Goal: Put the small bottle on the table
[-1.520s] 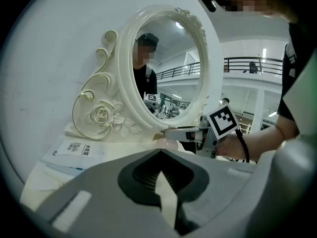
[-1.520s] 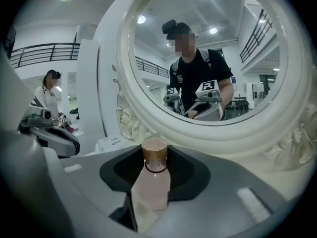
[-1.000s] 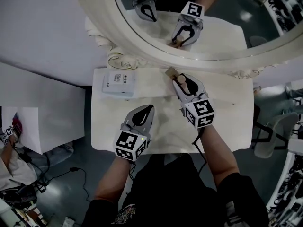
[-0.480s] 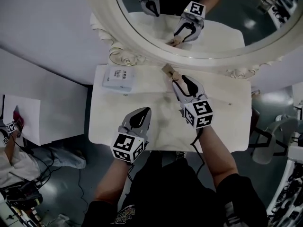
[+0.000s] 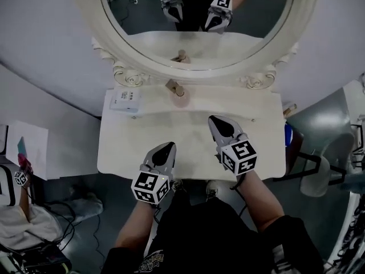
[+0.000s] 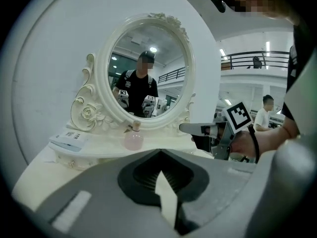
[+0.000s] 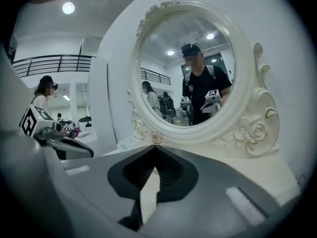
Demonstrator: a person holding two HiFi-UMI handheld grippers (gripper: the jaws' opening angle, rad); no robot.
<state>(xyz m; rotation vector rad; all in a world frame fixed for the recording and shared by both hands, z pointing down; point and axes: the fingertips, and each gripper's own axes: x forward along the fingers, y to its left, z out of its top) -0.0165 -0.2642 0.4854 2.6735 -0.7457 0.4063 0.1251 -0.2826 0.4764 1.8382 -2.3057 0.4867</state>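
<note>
A flat white box point(image 5: 125, 99) lay on the left of the white dressing table point(image 5: 114, 147). The left gripper point(image 5: 167, 147) hung near the front edge, its jaws pressed together on nothing. The small round pink bottle point(image 5: 178, 93) stood upright at the back, just beside the oval mirror's frame point(image 5: 126, 73), ahead of both grippers and between them. The right gripper point(image 5: 215, 121), also closed and empty, looked a bit nearer to it.
</note>
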